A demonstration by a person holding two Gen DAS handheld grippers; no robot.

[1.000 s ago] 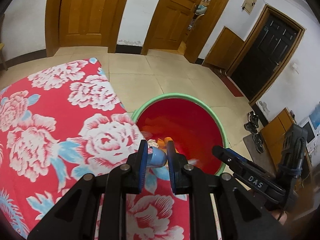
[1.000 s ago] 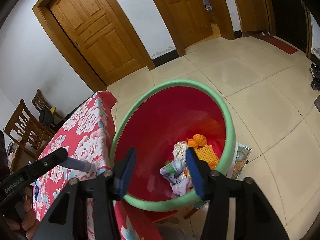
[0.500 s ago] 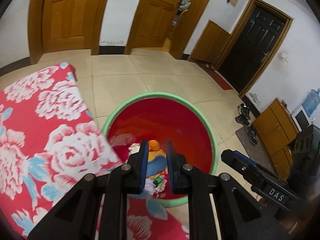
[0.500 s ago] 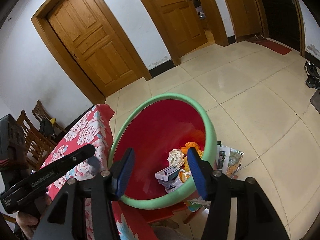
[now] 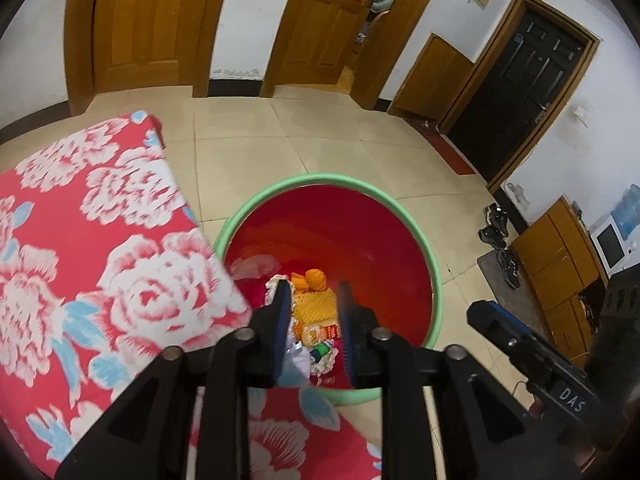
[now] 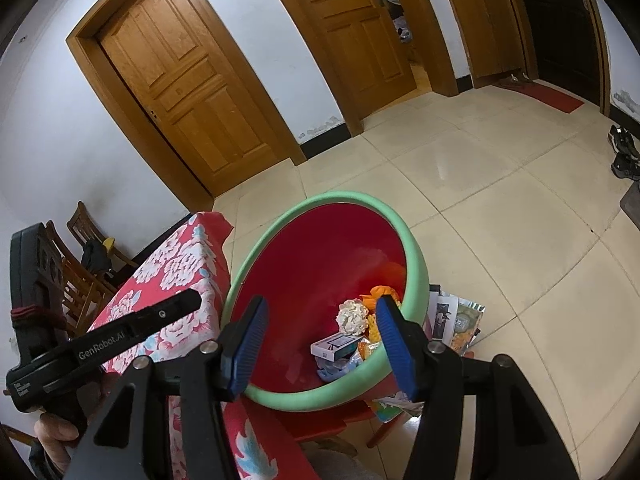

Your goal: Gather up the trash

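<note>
A red bin with a green rim point(image 5: 332, 178) point(image 6: 416, 264) stands beside the table. Inside it lie orange peel point(image 5: 314, 278), a yellow spongy piece point(image 5: 314, 304), a white paper ball point(image 6: 352, 316), a small box point(image 6: 334, 346) and a pale blue scrap point(image 6: 336, 368). My left gripper point(image 5: 314, 286) hangs over the bin's near side. Its jaws are opening and nothing is pressed between them. My right gripper point(image 6: 322, 302) stands open and slightly widening above the bin's near rim, holding nothing. Each gripper shows at the edge of the other's view: the right point(image 5: 520, 340), the left point(image 6: 140, 324).
The table under a red floral cloth point(image 5: 100, 260) point(image 6: 176, 264) borders the bin on the left. Loose packets point(image 6: 456, 320) lie on the tiled floor right of the bin. Wooden chairs point(image 6: 80, 248) stand behind the table. Shoes point(image 5: 496, 232) and a low cabinet point(image 5: 560, 264) line the right wall.
My left gripper swung off the tablecloth to over the bin. It was shut on a pale blue piece; now its jaws have parted and the piece is gone from between them. The right gripper drew back a little.
</note>
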